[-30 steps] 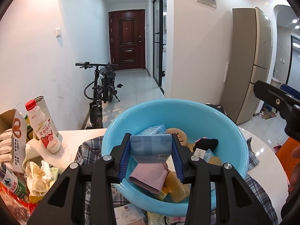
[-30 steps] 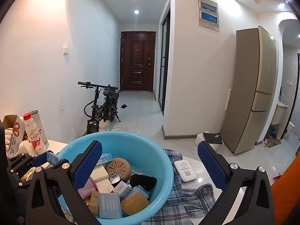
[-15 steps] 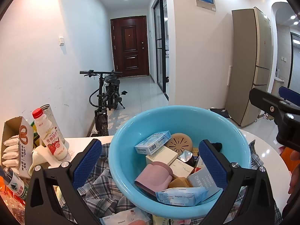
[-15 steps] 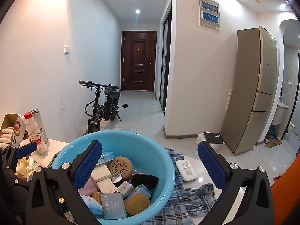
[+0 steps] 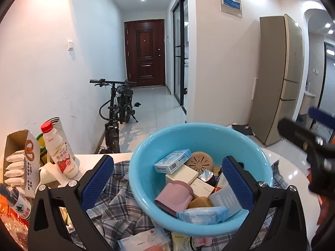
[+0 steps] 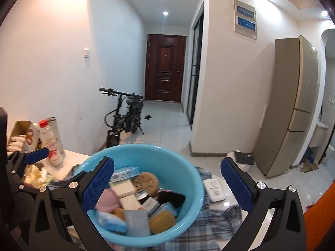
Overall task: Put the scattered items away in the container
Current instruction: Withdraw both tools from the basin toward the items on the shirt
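Observation:
A light blue basin (image 5: 240, 144) sits on a plaid cloth (image 5: 117, 209) on a white table and holds several small boxes, packets and a pink item (image 5: 173, 196). A blue tissue pack (image 5: 201, 214) lies at its near edge. My left gripper (image 5: 167, 179) is open and empty, its jaws wide on either side of the basin. My right gripper (image 6: 167, 182) is open and empty above the basin (image 6: 188, 179). A white flat device (image 6: 214, 190) lies on the table right of the basin. Loose packets (image 5: 144, 240) lie in front of the basin.
A drink bottle (image 5: 59, 152), a tin and a snack box (image 5: 23, 163) stand at the table's left. More wrappers lie at the far left. Beyond the table are a hallway, a bicycle (image 5: 119, 113) and a fridge (image 5: 280, 77).
My left gripper opened and let the blue tissue pack drop into the basin, then drew back. My right gripper shifted slightly to the right and stayed open.

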`<state>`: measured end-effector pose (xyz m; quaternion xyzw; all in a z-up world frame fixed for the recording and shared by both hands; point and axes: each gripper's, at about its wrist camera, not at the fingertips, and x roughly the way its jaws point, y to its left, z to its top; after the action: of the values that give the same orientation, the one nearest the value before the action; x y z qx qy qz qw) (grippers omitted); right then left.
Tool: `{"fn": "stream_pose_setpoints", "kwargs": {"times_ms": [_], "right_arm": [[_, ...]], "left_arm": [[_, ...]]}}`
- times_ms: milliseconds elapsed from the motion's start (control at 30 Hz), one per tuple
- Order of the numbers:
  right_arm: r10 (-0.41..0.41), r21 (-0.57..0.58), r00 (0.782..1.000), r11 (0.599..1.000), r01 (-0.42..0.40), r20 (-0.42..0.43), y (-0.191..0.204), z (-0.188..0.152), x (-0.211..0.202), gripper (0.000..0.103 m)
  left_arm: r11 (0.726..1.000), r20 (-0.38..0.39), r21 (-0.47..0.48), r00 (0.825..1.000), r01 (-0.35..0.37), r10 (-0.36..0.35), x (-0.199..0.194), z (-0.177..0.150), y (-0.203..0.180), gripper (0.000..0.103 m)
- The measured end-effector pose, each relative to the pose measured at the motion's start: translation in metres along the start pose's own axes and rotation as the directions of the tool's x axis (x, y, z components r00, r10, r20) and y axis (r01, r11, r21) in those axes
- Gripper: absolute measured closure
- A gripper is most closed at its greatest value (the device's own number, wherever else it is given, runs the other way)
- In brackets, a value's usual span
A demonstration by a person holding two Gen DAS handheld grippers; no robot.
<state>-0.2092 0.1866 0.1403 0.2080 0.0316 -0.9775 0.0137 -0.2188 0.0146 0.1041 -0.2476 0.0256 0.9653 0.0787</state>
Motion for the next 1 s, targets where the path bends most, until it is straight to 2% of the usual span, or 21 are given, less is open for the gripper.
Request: {"fn": "stream_pose_setpoints", "kwargs": {"times_ms": [167, 267, 433, 600, 700, 767, 900, 1000], "right_arm": [[0.038, -0.031, 0.996, 0.999, -0.04, -0.079, 0.013, -0.031, -0.012, 0.0], [0.072, -0.023, 0.988, 0.997, -0.076, -0.137, 0.02, -0.061, -0.019, 0.0], [0.133, -0.008, 0.957, 0.99, -0.14, -0.257, 0.045, -0.112, -0.015, 0.0], [0.142, -0.023, 0.926, 0.987, -0.16, -0.351, 0.07, -0.145, 0.011, 0.0], [0.106, -0.065, 0.91, 0.988, -0.143, -0.4, 0.085, -0.157, 0.031, 0.0], [0.078, -0.089, 0.906, 0.988, -0.126, -0.416, 0.092, -0.161, 0.041, 0.0], [0.082, -0.061, 0.895, 0.991, -0.121, -0.439, 0.093, -0.165, 0.063, 0.0], [0.073, -0.046, 0.893, 0.993, -0.105, -0.444, 0.09, -0.166, 0.077, 0.0]], "left_arm": [[0.998, -0.034, 0.028, 0.998, -0.056, 0.057, -0.02, -0.023, 0.013, 0.0], [0.997, -0.05, 0.015, 0.996, -0.079, 0.08, -0.033, -0.043, 0.029, 0.0], [0.996, -0.092, -0.045, 0.993, -0.073, 0.069, -0.042, -0.073, 0.052, 0.0], [0.997, -0.138, -0.045, 0.989, -0.069, 0.063, -0.036, -0.094, 0.062, 0.0], [0.997, -0.153, -0.055, 0.987, -0.058, 0.049, -0.03, -0.105, 0.069, 0.0], [0.994, -0.149, -0.095, 0.988, -0.044, 0.029, -0.027, -0.11, 0.078, 0.0], [0.981, -0.161, -0.193, 0.987, -0.012, -0.019, -0.02, -0.115, 0.097, 0.0], [0.973, -0.178, -0.229, 0.984, -0.01, -0.032, -0.016, -0.119, 0.106, 0.0]]}}
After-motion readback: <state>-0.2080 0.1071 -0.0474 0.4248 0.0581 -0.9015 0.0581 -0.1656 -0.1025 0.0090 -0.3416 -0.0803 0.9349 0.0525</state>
